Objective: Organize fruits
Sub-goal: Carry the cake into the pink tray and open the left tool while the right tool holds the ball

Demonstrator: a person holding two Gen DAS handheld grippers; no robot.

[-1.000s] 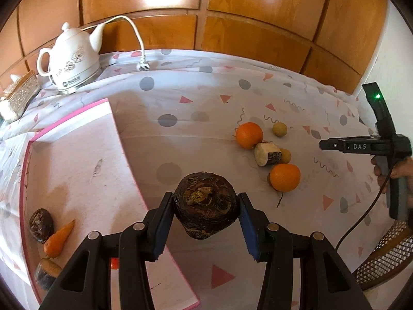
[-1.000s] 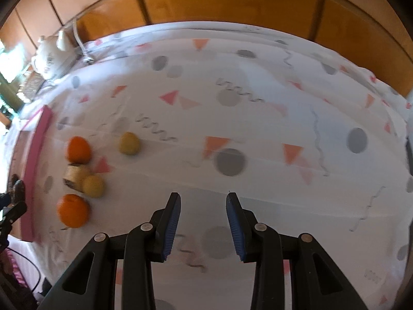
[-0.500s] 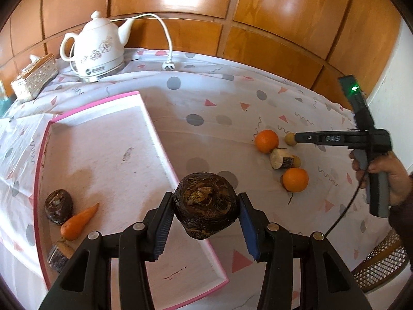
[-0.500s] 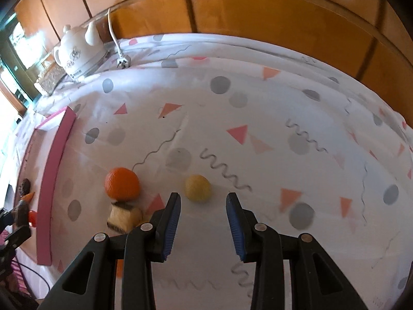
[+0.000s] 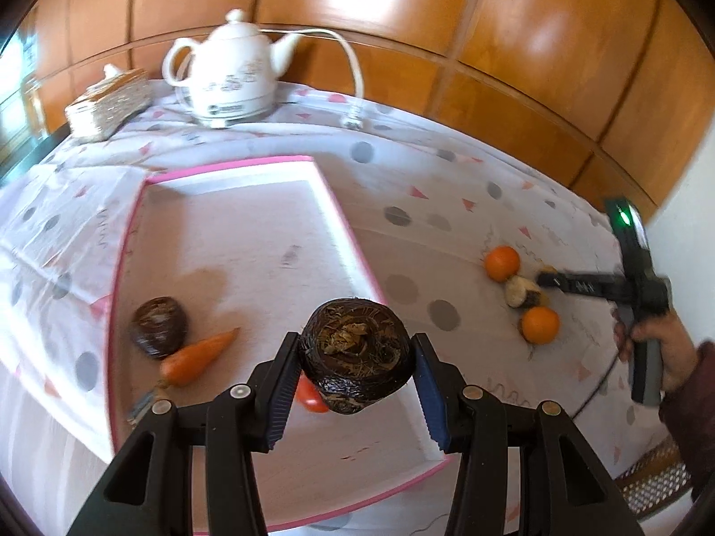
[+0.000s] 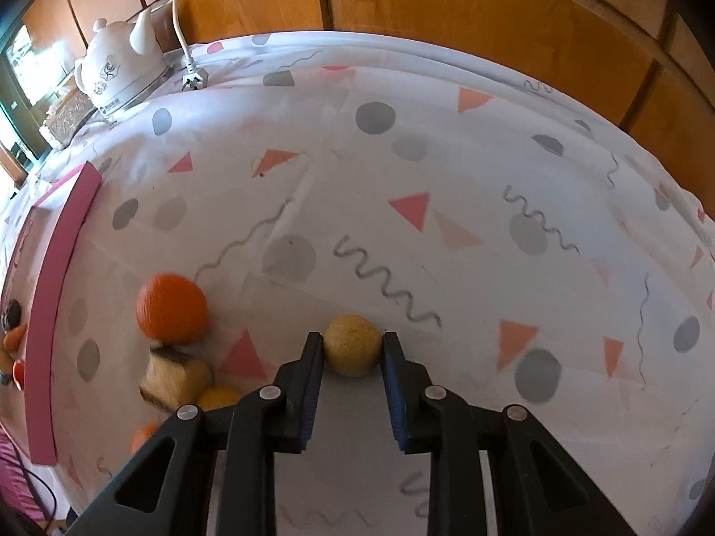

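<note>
My left gripper [image 5: 355,348] is shut on a dark brown, rough round fruit [image 5: 357,366] and holds it above the near part of the pink-rimmed white tray [image 5: 339,219]. In the tray lie another dark fruit [image 5: 158,326], a carrot [image 5: 196,355] and a small red piece [image 5: 310,397]. In the right wrist view my right gripper [image 6: 352,344] is closing its jaws on a small yellow round fruit [image 6: 352,352] on the cloth, and the pads touch both its sides. Left of it lie an orange [image 6: 172,308], a cut pale chunk [image 6: 167,377] and a second yellow fruit [image 6: 219,398].
A white kettle [image 5: 228,76] with its cord and a woven box [image 5: 107,105] stand at the back by the wooden wall. A second orange [image 5: 540,324] lies near the person's hand [image 5: 670,348]. A wicker edge [image 5: 652,478] shows at the lower right. The patterned cloth [image 6: 491,178] covers the table.
My left gripper carried the dark fruit leftward over the tray. My right gripper moved to the small yellow fruit, came down around it and closed its jaws onto it.
</note>
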